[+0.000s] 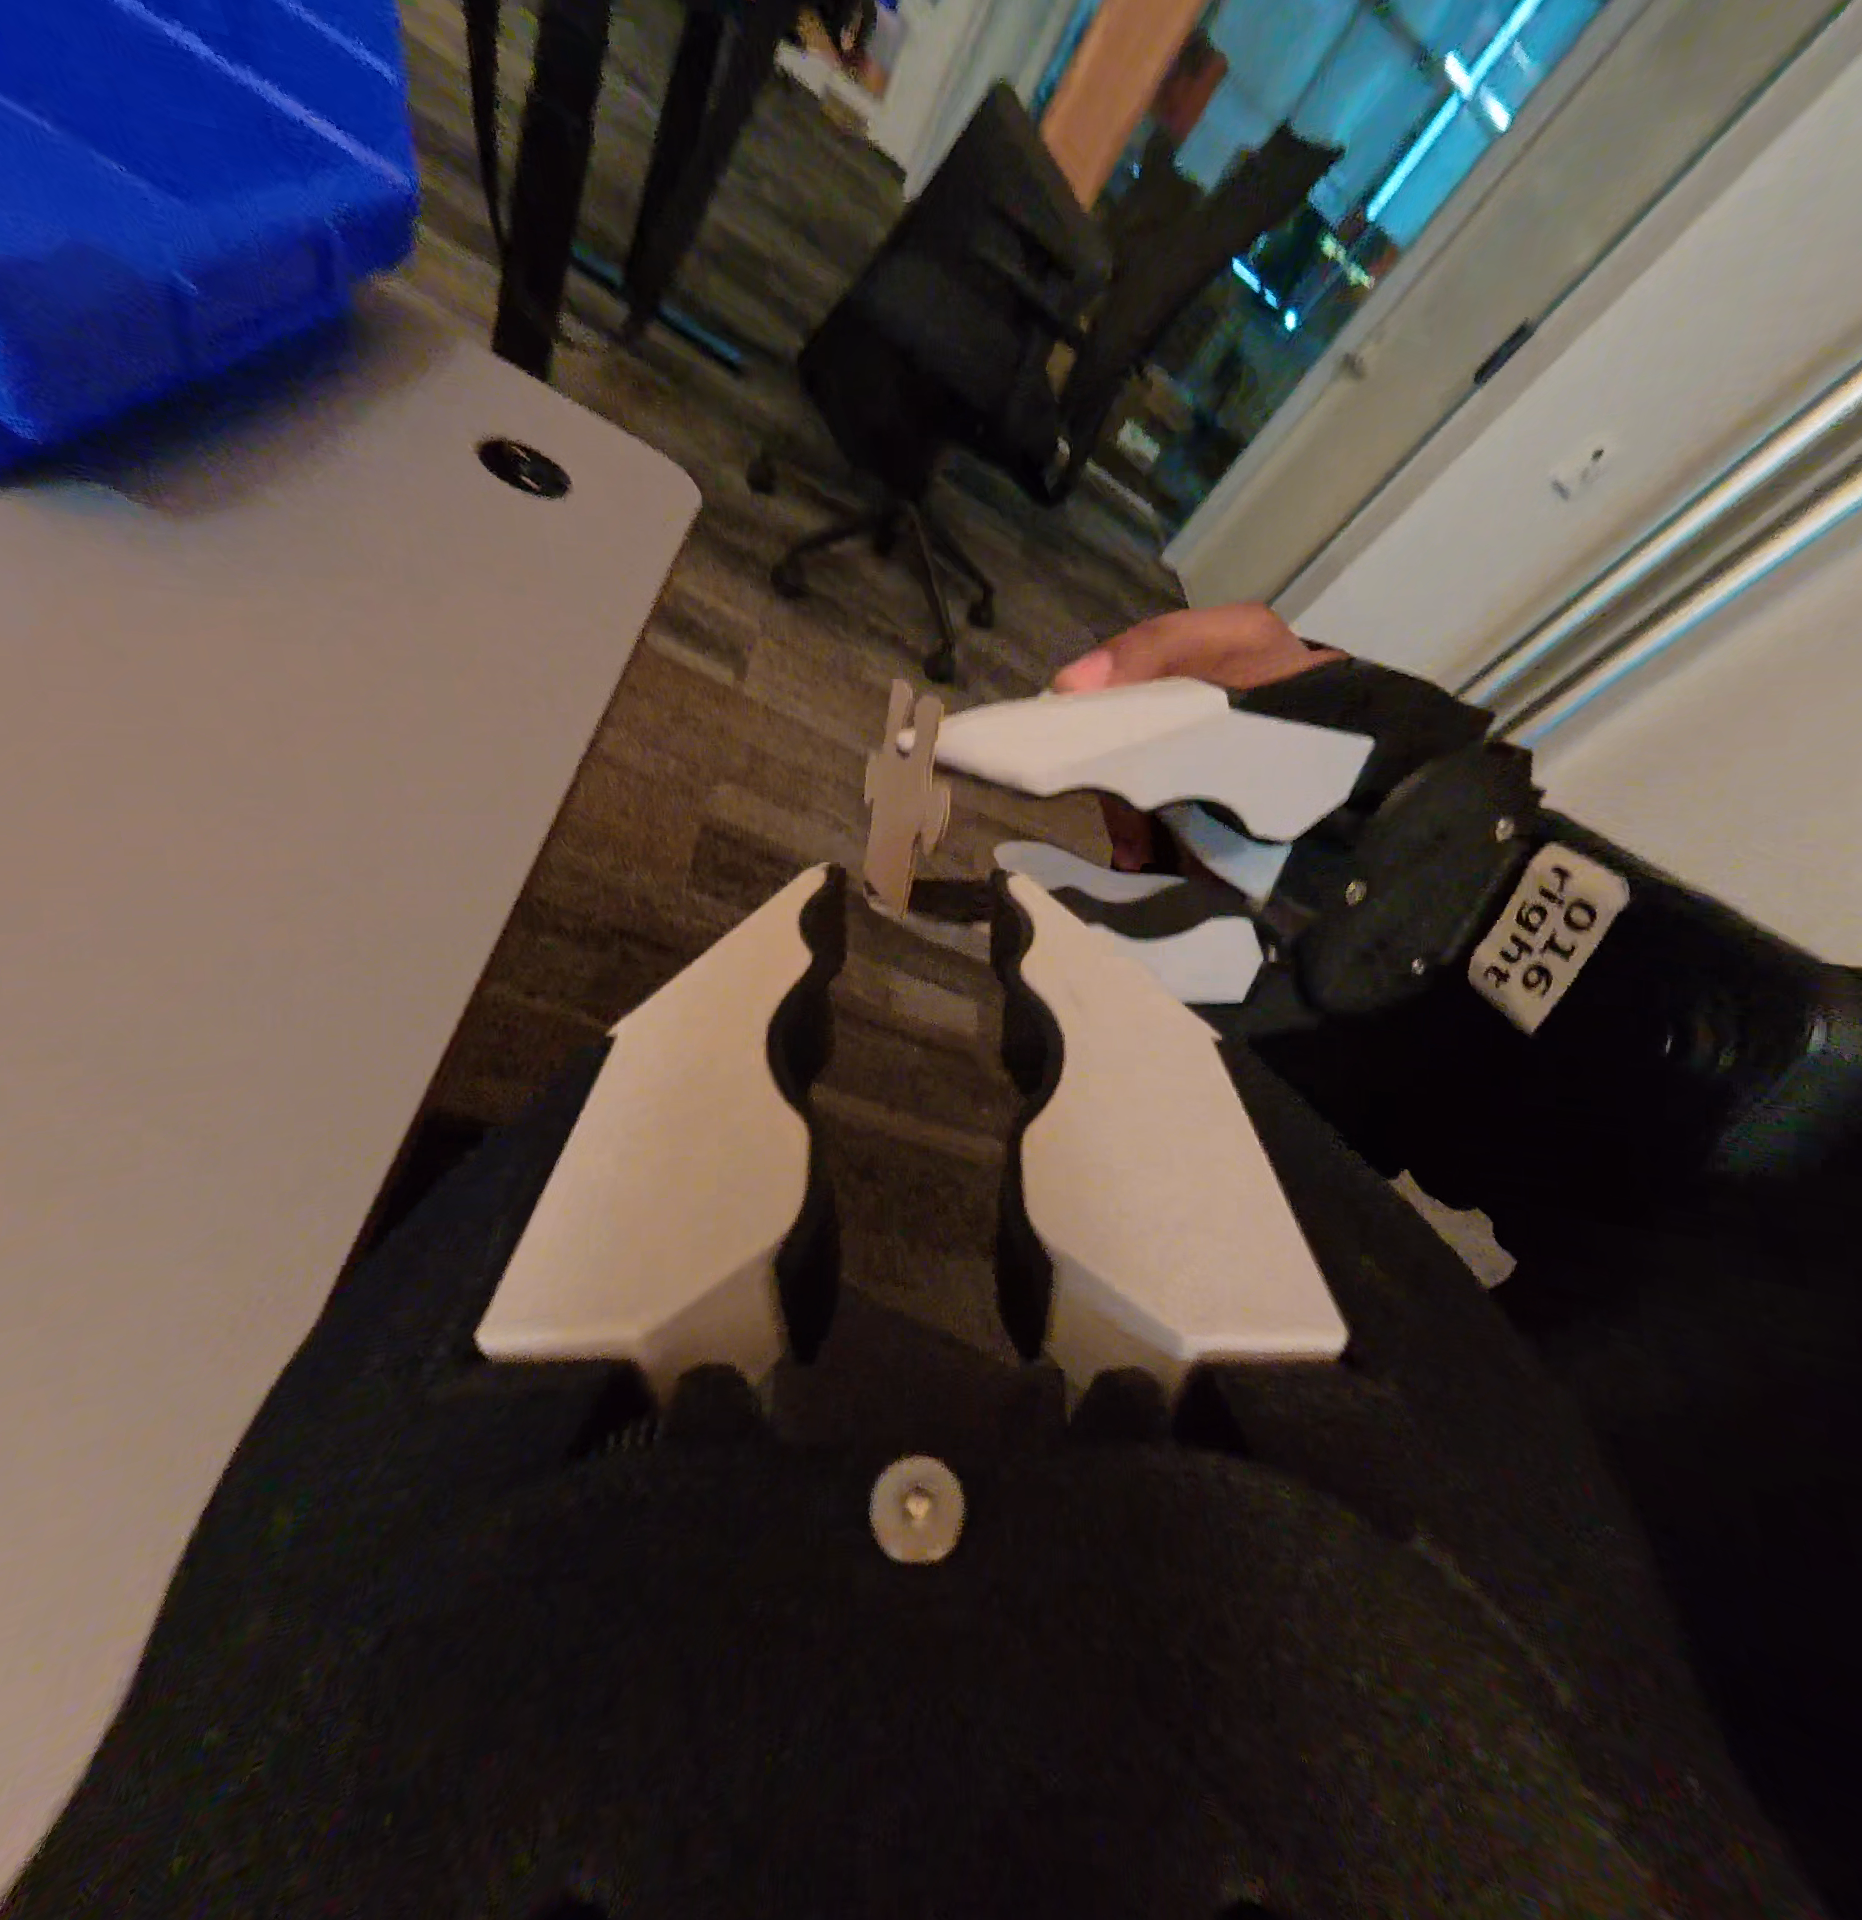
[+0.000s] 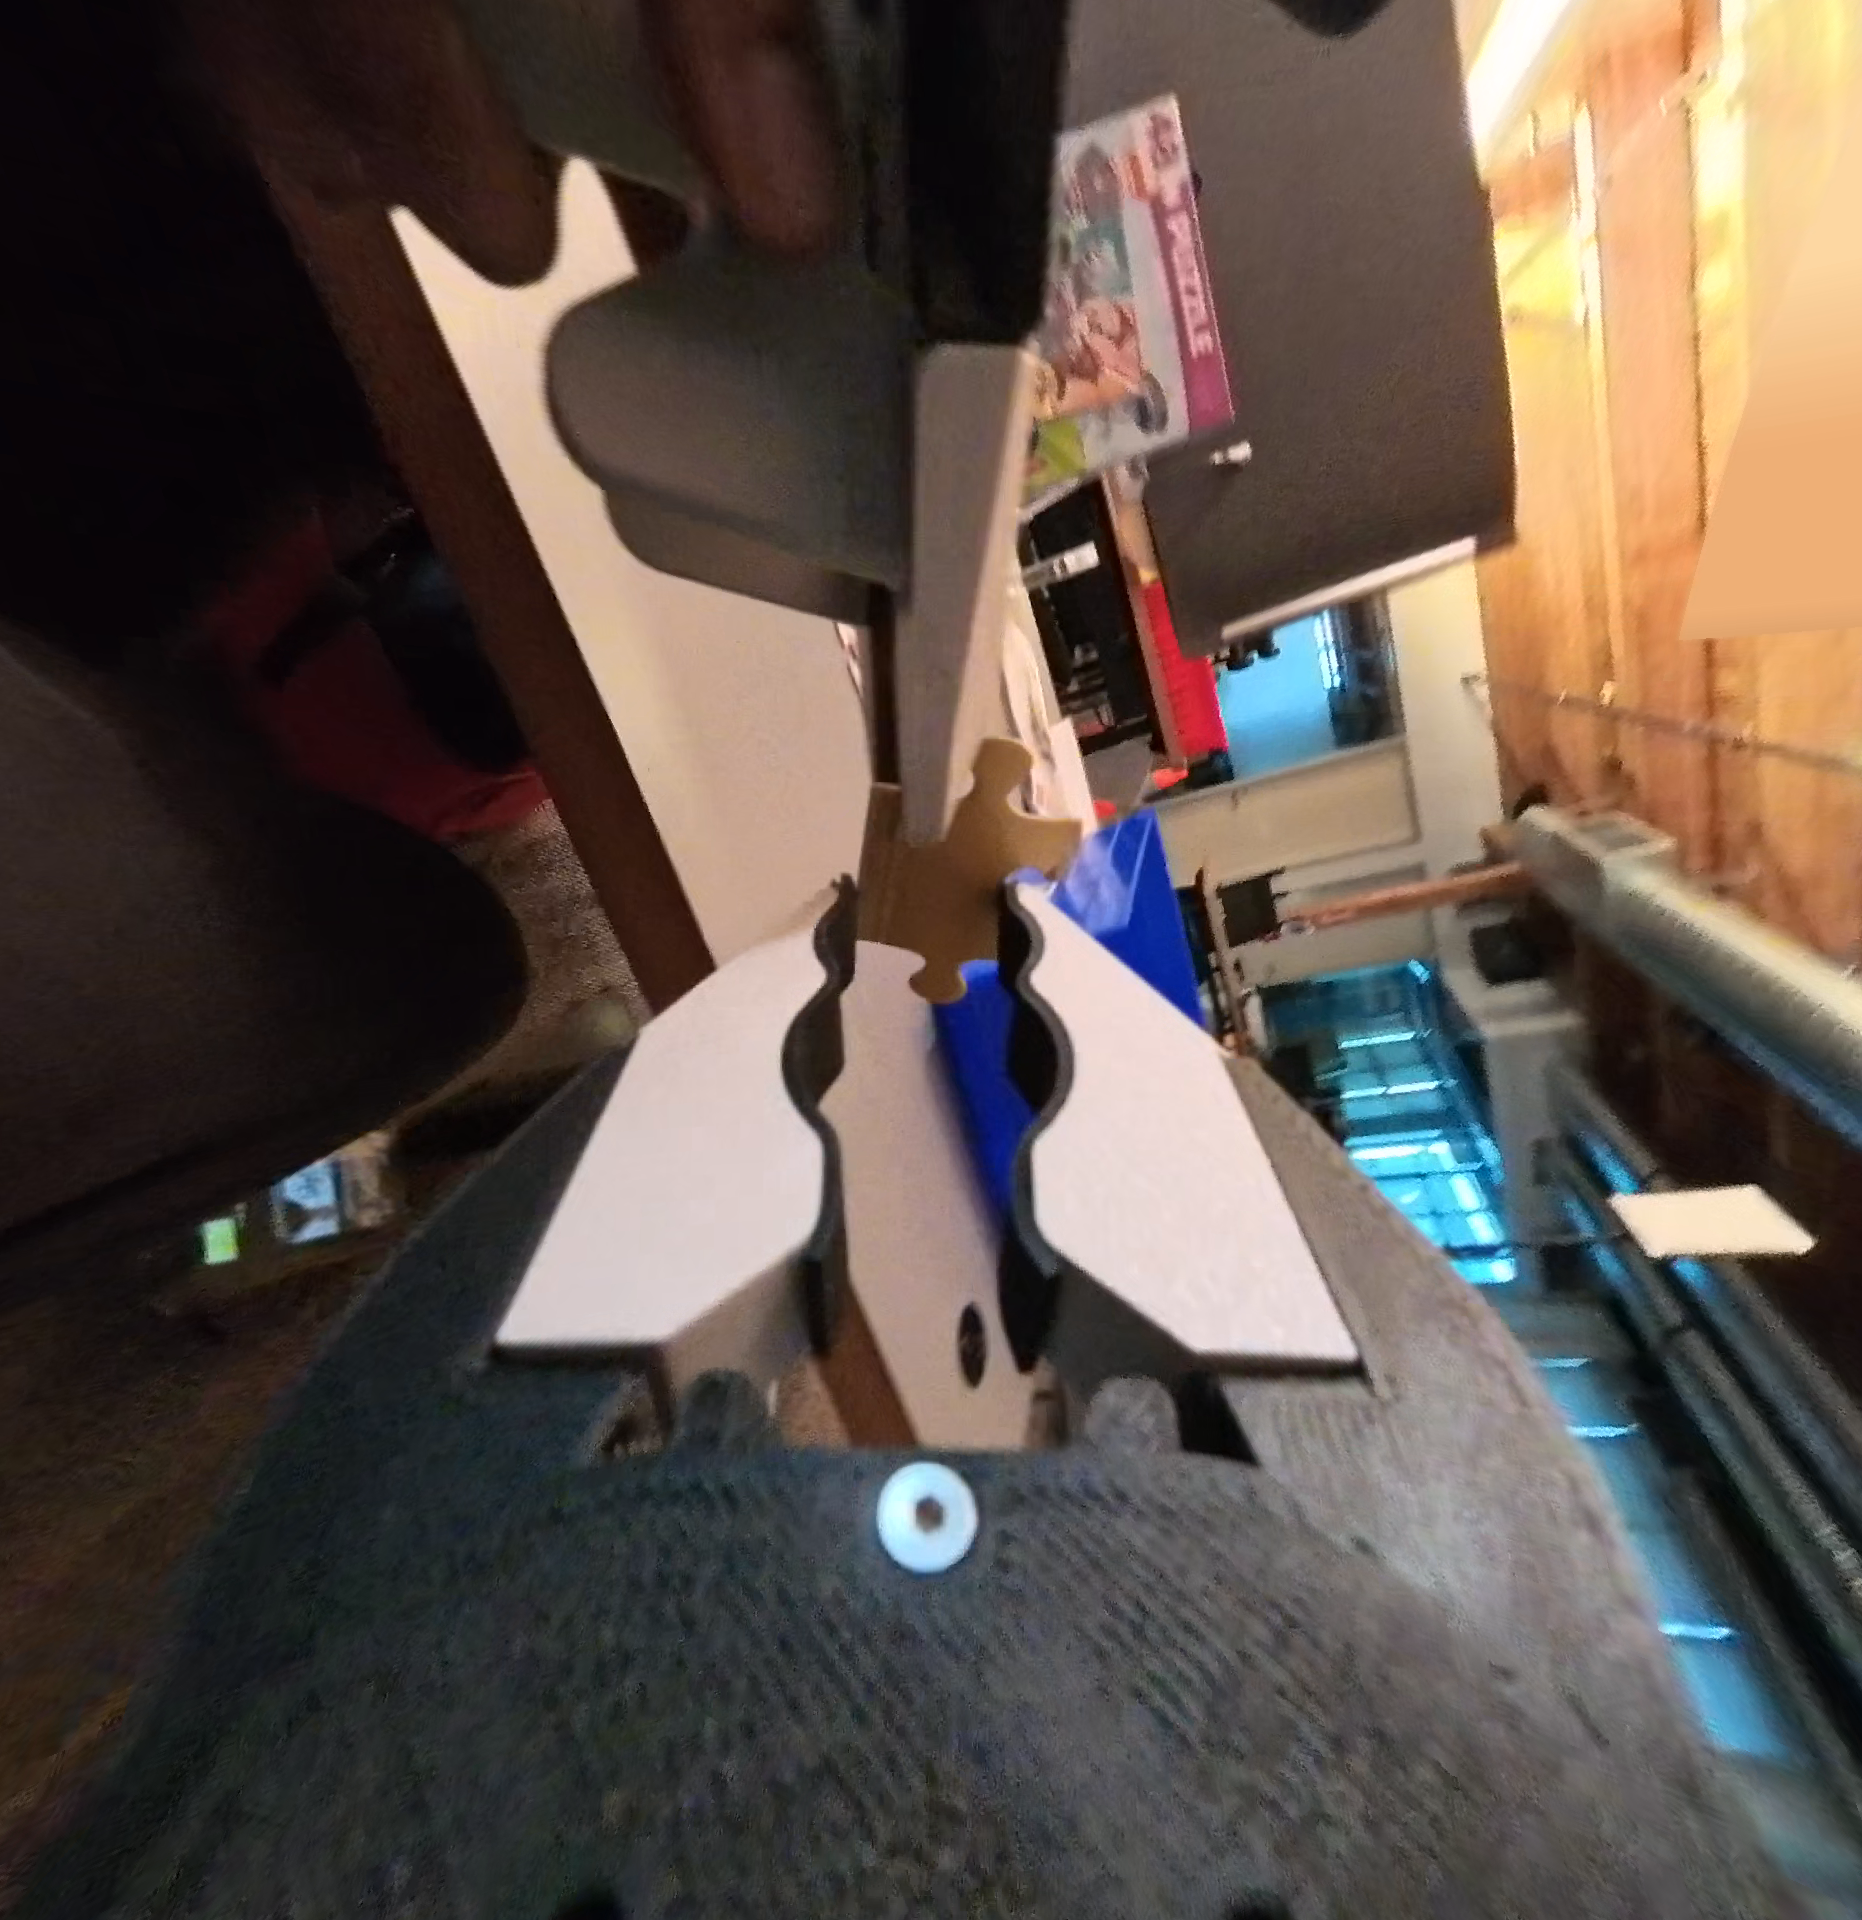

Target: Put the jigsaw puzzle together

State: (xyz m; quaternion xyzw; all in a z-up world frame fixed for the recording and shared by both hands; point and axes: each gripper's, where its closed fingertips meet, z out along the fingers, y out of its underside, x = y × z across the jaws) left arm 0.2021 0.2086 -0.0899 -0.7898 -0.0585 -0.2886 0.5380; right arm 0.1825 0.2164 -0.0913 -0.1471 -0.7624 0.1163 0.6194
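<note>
The right gripper (image 2: 922, 909) pinches the tan puzzle piece (image 2: 948, 883) edge to edge between its tips. The left gripper (image 1: 916, 883), spread, straddles the piece's faces without pressing. The piece looks light, thin and bendable, so gripping its flat faces looks safer.

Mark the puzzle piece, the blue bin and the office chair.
Puzzle piece (image 2: 958, 894): right wrist view, its tan middle.
Blue bin (image 1: 158, 229): left wrist view, its side wall.
Office chair (image 1: 968, 312): left wrist view, its black backrest.
</note>
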